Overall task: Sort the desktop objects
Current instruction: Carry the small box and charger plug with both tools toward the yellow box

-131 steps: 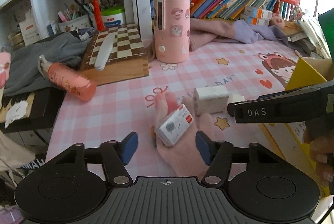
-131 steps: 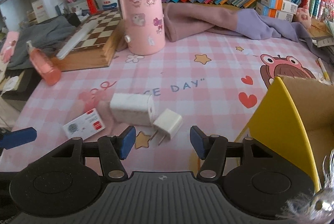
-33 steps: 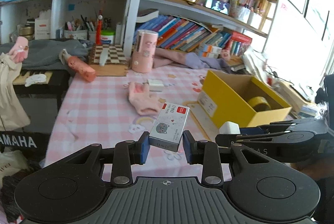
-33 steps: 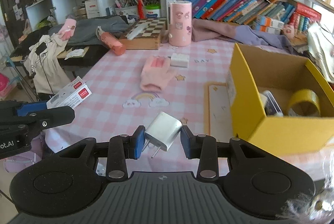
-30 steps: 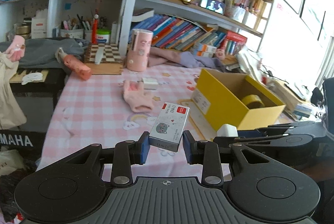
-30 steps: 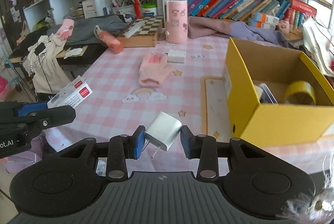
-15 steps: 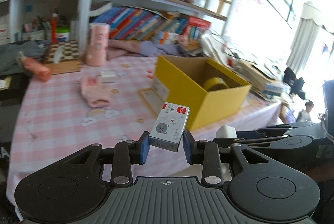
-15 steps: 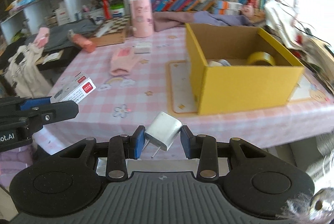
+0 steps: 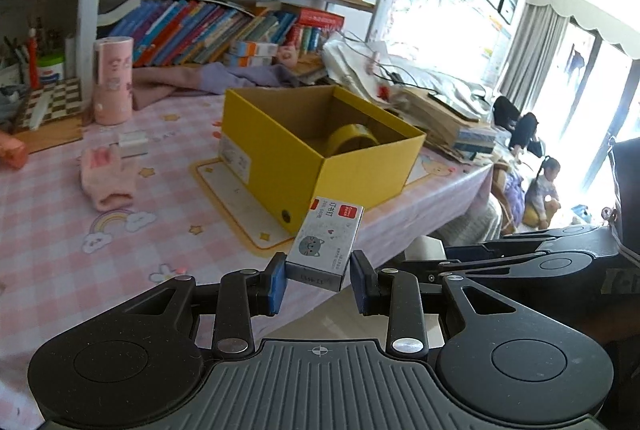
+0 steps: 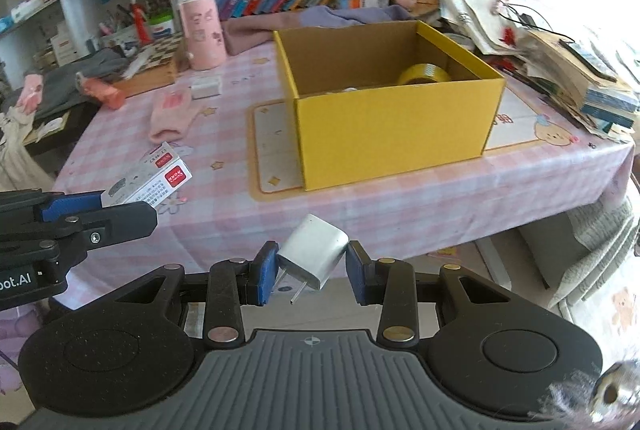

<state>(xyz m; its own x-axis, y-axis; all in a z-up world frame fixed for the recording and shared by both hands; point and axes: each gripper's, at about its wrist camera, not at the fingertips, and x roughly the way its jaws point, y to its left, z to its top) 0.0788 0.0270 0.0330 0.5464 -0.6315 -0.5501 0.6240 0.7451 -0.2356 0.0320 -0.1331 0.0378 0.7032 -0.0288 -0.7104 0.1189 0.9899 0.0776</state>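
Observation:
My left gripper (image 9: 320, 280) is shut on a small white staple box (image 9: 327, 242) with a cat drawing and a red label; the box also shows at the left of the right wrist view (image 10: 150, 181). My right gripper (image 10: 312, 270) is shut on a white charger plug (image 10: 313, 256), prongs pointing down. Both are held off the near edge of the table, in front of an open yellow cardboard box (image 10: 394, 121) that holds a roll of yellow tape (image 10: 428, 73). The box also shows in the left wrist view (image 9: 316, 145).
On the pink checked tablecloth (image 10: 360, 205) lie a pink glove (image 10: 172, 113), a white block (image 10: 206, 86), a pink cylinder (image 10: 202, 29), a chessboard (image 10: 154, 65) and a pink bottle (image 10: 102, 91). Stacked books and papers (image 10: 576, 69) sit right of the box.
Both grippers, each keeping its object, have swung right and pulled back off the table edge. The yellow box now sits in the middle of both views.

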